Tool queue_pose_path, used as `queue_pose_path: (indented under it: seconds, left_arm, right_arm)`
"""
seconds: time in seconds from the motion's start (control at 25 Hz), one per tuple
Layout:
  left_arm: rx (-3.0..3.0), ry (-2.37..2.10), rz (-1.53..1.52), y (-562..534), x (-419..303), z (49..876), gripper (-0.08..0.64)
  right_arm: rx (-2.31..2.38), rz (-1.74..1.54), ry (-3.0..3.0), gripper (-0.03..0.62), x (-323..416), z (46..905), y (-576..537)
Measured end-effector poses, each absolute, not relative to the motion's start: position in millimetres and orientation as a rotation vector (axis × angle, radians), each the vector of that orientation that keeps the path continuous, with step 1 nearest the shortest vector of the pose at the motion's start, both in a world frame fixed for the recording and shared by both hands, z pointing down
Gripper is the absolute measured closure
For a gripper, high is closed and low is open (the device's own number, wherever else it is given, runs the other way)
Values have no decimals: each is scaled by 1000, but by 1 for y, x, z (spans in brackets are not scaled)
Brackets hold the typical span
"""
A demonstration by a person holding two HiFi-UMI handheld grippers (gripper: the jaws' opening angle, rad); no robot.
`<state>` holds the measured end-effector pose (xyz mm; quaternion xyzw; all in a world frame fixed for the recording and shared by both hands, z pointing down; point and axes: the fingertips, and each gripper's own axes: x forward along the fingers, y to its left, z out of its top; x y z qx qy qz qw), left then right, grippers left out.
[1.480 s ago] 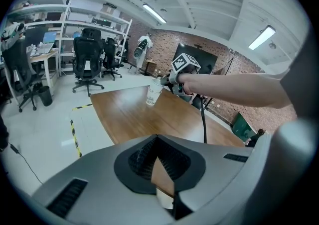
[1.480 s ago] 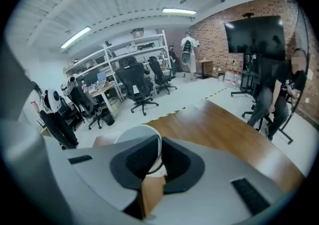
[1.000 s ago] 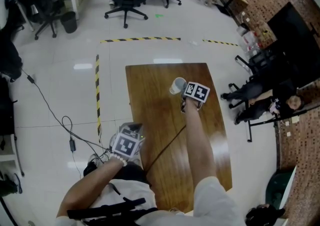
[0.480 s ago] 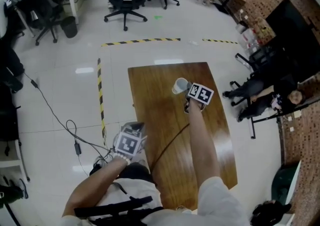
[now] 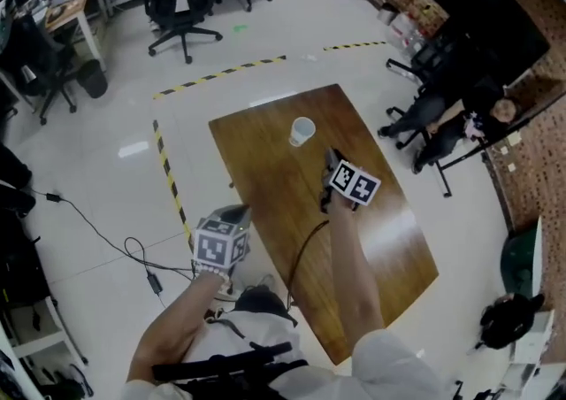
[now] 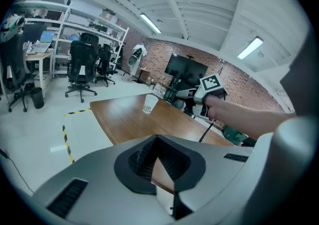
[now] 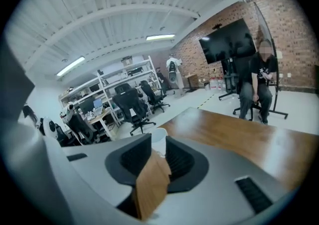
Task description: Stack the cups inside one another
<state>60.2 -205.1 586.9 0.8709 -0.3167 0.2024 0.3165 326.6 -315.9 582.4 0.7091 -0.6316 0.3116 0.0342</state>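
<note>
A single white cup (image 5: 302, 131) stands upright near the far end of the wooden table (image 5: 265, 179). It also shows in the left gripper view as the cup (image 6: 149, 103) and in the right gripper view as the cup (image 7: 159, 138). My right gripper (image 5: 325, 165) hovers over the table a short way on the near side of the cup, apart from it. Its jaws are opening, and nothing is between them; the cup only shows beyond the gap. My left gripper (image 5: 235, 214) hangs off the table's left edge, with its tips together and nothing in it.
Yellow-and-black tape (image 5: 168, 179) runs along the floor left of and behind the table. Office chairs (image 5: 181, 0) stand at the back. A person sits by a black screen (image 5: 482, 9) at the right. A cable (image 5: 106, 234) lies on the floor to the left.
The right gripper has let go of the cup and drawn back from it toward me, with its jaws spreading. The cup now stands alone. The left gripper has lifted slightly.
</note>
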Motion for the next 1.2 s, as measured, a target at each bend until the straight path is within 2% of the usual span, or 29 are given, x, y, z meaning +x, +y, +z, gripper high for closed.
queue_pose_path:
  seconds: [0.4,0.6,0.76,1.2]
  left_arm:
    - [2445,-629,506,-175,50,563,566]
    - [2485,-509,563,-163,22,575,565]
    - [2505,-436,613,-121,38,573,565]
    - [2549,-24,793,26,96,584,565]
  right_arm:
    - [2436,975,-1881,479,257,540,-146]
    - [2564,1030,-1694,479,207,569,-68]
    - [2659,1170,-1451,410,220,597,31]
    - [3016,1232,-811,408,238,611,281]
